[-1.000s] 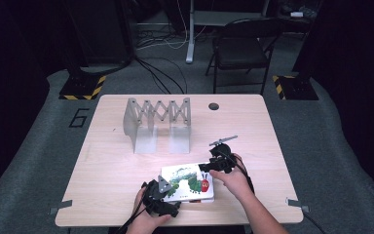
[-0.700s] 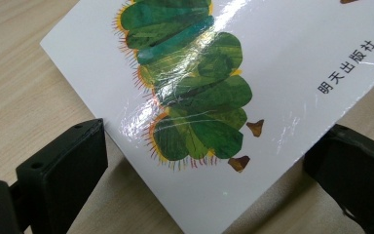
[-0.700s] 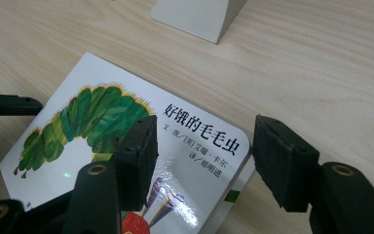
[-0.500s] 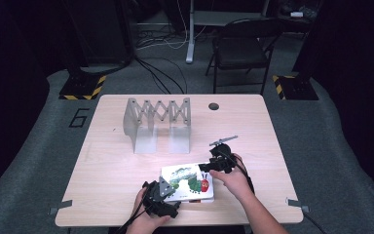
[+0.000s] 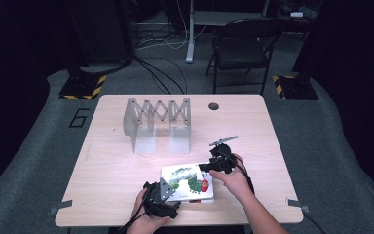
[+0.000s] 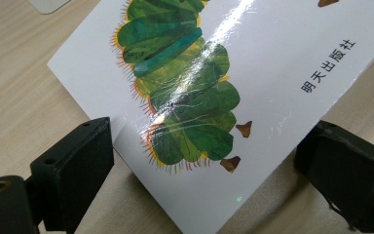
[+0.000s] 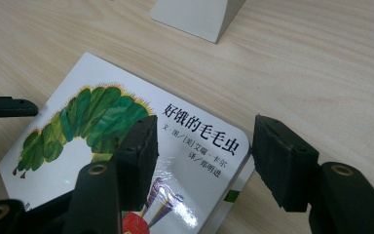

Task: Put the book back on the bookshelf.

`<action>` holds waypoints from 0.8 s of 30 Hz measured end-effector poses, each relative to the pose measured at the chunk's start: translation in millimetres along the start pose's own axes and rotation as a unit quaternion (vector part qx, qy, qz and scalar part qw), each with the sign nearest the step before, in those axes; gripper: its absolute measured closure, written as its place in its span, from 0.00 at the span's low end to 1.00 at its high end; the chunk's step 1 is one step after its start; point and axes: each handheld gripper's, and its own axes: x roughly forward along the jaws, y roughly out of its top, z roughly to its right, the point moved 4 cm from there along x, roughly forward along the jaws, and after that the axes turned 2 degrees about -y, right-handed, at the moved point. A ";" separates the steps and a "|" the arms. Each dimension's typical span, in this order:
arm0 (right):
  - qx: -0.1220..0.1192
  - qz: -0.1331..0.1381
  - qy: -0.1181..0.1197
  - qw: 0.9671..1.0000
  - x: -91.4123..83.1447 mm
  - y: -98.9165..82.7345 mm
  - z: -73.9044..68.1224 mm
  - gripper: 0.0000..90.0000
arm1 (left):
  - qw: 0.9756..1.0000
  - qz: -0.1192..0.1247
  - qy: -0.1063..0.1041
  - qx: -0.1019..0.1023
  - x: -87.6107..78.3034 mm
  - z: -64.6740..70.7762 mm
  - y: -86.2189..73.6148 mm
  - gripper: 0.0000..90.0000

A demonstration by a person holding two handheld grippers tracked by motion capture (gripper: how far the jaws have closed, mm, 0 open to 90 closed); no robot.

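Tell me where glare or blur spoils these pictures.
Left gripper view: a bright streak of glare crosses the glossy book, washing out part of the caterpillar. Right gripper view: a smaller sheen low on the cover, print sharp. High view: soft and dark beyond the table.

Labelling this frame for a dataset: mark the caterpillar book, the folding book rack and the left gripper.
caterpillar book (image 5: 187, 183), high view, on its white cover.
folding book rack (image 5: 158, 119), high view, on its zigzag back.
left gripper (image 5: 168, 191), high view, midway between its jaws, at the book's near corner.

wood table (image 5: 107, 161): white accordion rack (image 5: 157, 122), caterpillar book (image 5: 187, 183).
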 end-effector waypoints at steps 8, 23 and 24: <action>0.000 -0.001 -0.001 1.000 0.6 -0.1 0.3 0.48 | 1.000 0.007 0.006 0.012 -1.3 2.2 -0.1 0.11; -0.003 0.000 -0.002 1.000 0.5 -0.2 0.4 0.48 | 0.998 0.026 0.024 0.050 -5.0 10.9 -0.8 0.23; -0.002 -0.001 -0.003 1.000 0.8 -0.2 0.2 0.48 | 0.998 0.028 0.028 0.050 -4.6 10.5 -0.8 0.23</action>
